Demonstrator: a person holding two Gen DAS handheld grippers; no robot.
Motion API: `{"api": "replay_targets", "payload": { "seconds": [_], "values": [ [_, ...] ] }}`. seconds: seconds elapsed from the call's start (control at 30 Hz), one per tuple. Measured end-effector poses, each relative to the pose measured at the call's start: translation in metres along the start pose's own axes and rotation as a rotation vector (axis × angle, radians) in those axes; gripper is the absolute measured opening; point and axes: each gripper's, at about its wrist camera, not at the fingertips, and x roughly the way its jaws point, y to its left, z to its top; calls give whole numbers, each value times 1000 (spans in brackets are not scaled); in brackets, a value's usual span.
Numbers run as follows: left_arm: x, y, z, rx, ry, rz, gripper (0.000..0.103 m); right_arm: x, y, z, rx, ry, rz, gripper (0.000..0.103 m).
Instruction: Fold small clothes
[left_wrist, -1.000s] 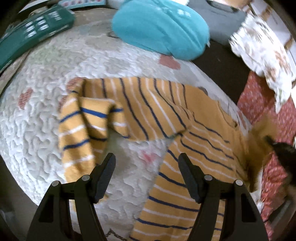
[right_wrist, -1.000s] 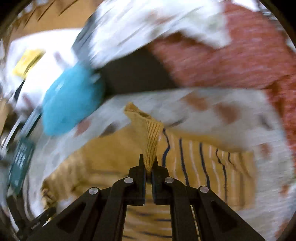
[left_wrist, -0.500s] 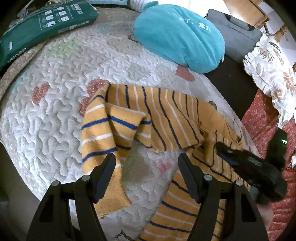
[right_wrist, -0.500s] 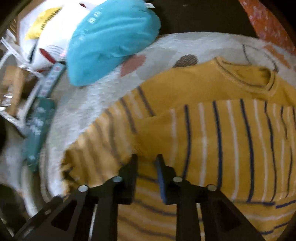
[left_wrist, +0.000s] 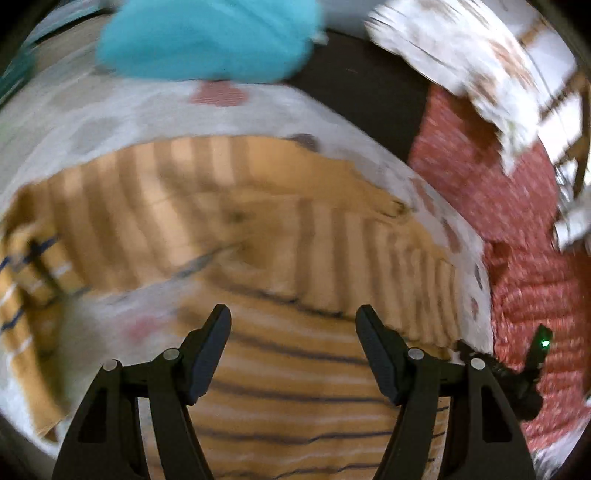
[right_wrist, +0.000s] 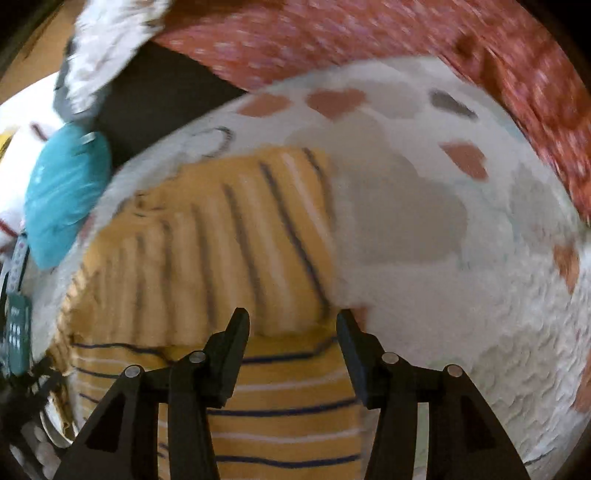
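A mustard-yellow top with navy and white stripes (left_wrist: 280, 258) lies on the white quilted mat (left_wrist: 110, 110), with both sleeves folded across its body. My left gripper (left_wrist: 291, 317) is open and empty, low over the lower part of the top. My right gripper (right_wrist: 291, 321) is open and empty, above the folded sleeve's end (right_wrist: 240, 240) near the top's right edge on the mat (right_wrist: 461, 295). The right gripper's dark body with a green light (left_wrist: 532, 354) shows at the left wrist view's right edge. Both views are blurred by motion.
A teal cushion (left_wrist: 207, 37) lies at the mat's far edge, also in the right wrist view (right_wrist: 62, 195). Red patterned fabric (left_wrist: 517, 221) borders the mat on the right, floral white fabric (left_wrist: 461, 48) beyond. A green box (right_wrist: 16, 332) sits at far left.
My right gripper let go of the sleeve it carried across the top, opened wide and pulled back toward the top's right edge. My left gripper swung right over the top, still open.
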Motion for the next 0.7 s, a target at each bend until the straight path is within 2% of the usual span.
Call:
{"api": "replay_targets", "payload": {
  "seconds": [0.13,0.17,0.2,0.27,0.3,0.37,0.4,0.47,0.53,0.63,0.67,0.7],
  "values": [
    [38,-20,12,18,23,94,69,18,2,-17,-28,28,-2,52],
    [48,-19,14,16,37,131,69,21,8,-21,-68,32,-20,37],
    [57,-16,16,10,51,165,69,24,13,-24,-128,30,-77,9],
    [75,-5,17,-28,99,224,69,23,12,-18,-188,12,-156,4],
    [80,2,16,-59,119,230,69,21,4,-12,-171,-2,-203,3],
    [79,3,17,-73,105,238,69,18,-17,1,-108,-24,-267,0],
    [79,1,18,-58,104,252,69,15,-32,8,-64,-52,-352,0],
    [82,-3,16,-31,109,281,69,10,-57,17,18,-54,-373,1],
    [82,-7,14,-17,108,296,69,2,-78,20,107,-39,-253,1],
    [78,-8,11,-24,115,283,69,-11,-78,27,154,-59,-95,4],
    [76,-7,10,-27,116,279,69,-9,-70,35,147,-55,-43,14],
    [76,-5,10,-30,117,278,69,-5,-61,40,137,-56,-28,40]
  ]
}}
